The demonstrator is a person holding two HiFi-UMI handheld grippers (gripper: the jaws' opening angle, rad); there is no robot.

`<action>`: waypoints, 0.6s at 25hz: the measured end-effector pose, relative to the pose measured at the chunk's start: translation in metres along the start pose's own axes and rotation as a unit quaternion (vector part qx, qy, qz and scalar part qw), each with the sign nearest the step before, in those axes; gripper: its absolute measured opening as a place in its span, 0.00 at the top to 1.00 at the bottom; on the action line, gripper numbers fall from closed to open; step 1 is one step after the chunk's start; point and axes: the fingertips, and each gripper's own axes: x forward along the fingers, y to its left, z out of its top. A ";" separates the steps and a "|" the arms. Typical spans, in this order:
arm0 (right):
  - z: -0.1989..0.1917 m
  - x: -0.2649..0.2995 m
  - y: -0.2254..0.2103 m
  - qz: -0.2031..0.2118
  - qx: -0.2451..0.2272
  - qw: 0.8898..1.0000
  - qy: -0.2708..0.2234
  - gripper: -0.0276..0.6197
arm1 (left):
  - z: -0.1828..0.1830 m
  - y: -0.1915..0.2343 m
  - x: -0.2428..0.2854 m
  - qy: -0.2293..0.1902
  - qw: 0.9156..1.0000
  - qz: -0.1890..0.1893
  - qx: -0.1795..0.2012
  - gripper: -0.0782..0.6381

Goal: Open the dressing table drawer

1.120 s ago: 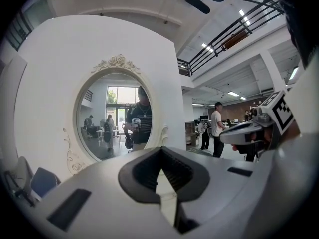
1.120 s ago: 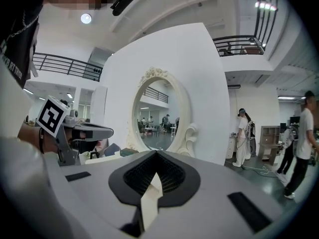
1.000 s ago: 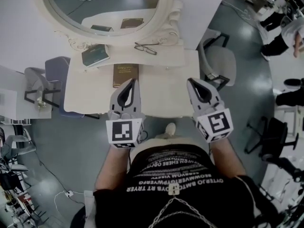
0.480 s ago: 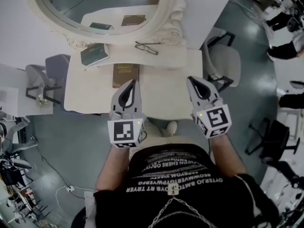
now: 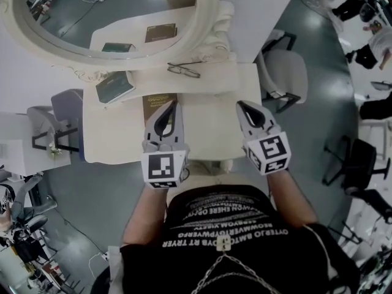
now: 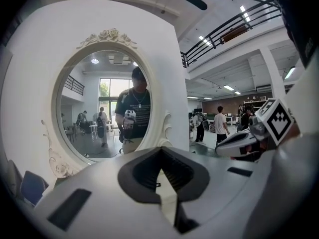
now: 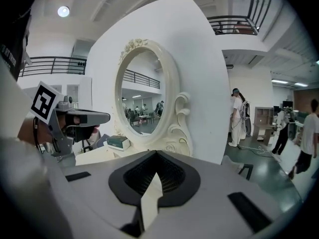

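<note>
Cream dressing table (image 5: pixel 214 118) bears two books (image 5: pixel 114 86), one pair of glasses (image 5: pixel 184 70).

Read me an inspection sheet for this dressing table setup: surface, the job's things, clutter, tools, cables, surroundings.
Surface: cream dressing table with an oval mirror at the back.
Job's things: the drawer is hidden under the tabletop's front edge, so I can't tell whether it is open.
Clutter: a green book, a brown book and glasses lie on the top.
Tools: the left tool and right tool are both shut and hold nothing, above the front of the top.
Cables: one cable lies on the floor at lower left.
Surroundings: a grey chair stands to the right, a second chair to the left, and there are people at upper right.
</note>
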 end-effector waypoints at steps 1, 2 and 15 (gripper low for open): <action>-0.002 0.004 -0.002 -0.003 -0.002 1.000 0.000 0.96 | -0.003 0.004 0.004 0.004 1.000 -0.004 0.005 0.89; -0.003 0.008 -0.004 -0.007 -0.003 1.000 0.000 0.95 | -0.006 0.007 0.008 0.008 1.000 -0.009 0.010 0.89; -0.071 0.067 -0.016 -0.039 0.031 0.995 0.086 0.95 | -0.044 0.033 0.046 0.043 0.999 -0.034 0.004 0.89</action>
